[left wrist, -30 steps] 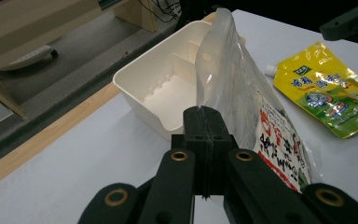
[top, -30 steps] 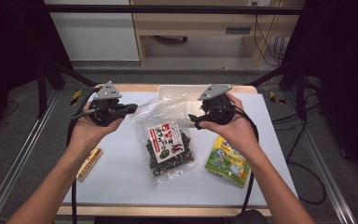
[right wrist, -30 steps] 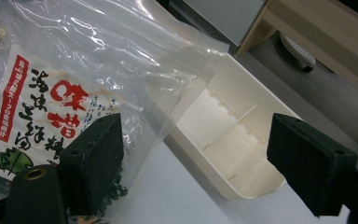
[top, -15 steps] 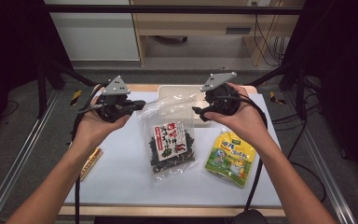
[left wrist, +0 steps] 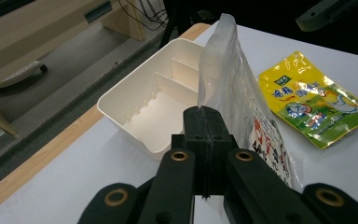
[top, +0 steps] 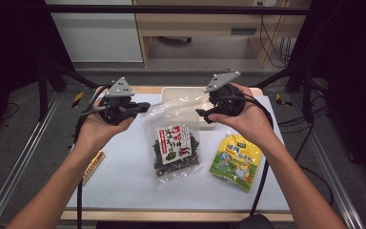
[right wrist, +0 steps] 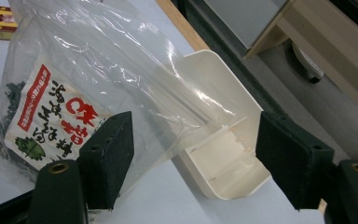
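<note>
A clear bag of dark dried food with a red and white label (top: 174, 143) stands half raised at the table's middle, its bottom on the white mat. In the left gripper view my left gripper (left wrist: 204, 123) is shut on the bag's (left wrist: 242, 93) upper left edge; from above, the left gripper (top: 143, 107) is at the bag's top left corner. My right gripper (top: 201, 113) is at the bag's top right corner. In its own view the right gripper (right wrist: 196, 154) is open, jaws wide apart, with the bag's (right wrist: 74, 70) clear top just beyond them.
A white divided tray (top: 181, 94) sits at the far edge just behind the bag, also seen as the tray (left wrist: 135, 107) and the tray (right wrist: 228, 93). A yellow pouch (top: 236, 160) lies to the right. A small flat box (top: 93, 166) lies at the mat's left edge.
Both hands have risen and moved toward the far side. The bag's top has come up off the mat with them and now leans toward the tray.
</note>
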Action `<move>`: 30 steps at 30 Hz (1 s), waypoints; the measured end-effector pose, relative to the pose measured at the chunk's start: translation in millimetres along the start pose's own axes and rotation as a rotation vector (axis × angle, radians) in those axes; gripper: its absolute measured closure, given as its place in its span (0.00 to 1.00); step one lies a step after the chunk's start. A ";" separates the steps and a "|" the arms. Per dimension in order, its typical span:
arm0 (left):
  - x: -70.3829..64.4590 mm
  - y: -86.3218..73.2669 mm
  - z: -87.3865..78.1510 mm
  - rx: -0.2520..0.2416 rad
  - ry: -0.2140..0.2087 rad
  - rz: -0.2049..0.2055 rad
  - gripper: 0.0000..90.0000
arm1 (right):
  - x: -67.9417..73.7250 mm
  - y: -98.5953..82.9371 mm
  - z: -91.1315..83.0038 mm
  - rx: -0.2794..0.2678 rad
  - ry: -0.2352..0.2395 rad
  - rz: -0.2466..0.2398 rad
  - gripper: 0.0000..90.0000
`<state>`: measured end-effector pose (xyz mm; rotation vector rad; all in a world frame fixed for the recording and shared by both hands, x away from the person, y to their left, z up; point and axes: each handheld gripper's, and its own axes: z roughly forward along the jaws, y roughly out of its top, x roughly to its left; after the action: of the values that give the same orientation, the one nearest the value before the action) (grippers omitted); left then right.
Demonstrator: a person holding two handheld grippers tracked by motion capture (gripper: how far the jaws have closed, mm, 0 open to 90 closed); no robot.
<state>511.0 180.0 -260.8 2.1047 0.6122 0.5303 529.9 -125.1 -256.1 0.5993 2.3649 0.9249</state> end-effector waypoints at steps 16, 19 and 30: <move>-5.7 9.1 0.1 0.003 -0.012 0.029 1.00 | -3.3 8.8 -2.2 0.003 0.020 -0.046 0.29; -6.9 10.0 -0.3 0.003 -0.014 0.031 1.00 | -2.6 9.2 -1.3 -0.004 0.029 -0.053 0.27; -8.3 11.1 -0.2 -0.001 -0.017 0.033 1.00 | -2.9 9.8 7.7 0.010 0.043 -0.082 0.25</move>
<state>506.9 169.5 -252.7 2.1194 0.5685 0.5298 538.8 -116.5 -253.0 0.4874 2.4141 0.8991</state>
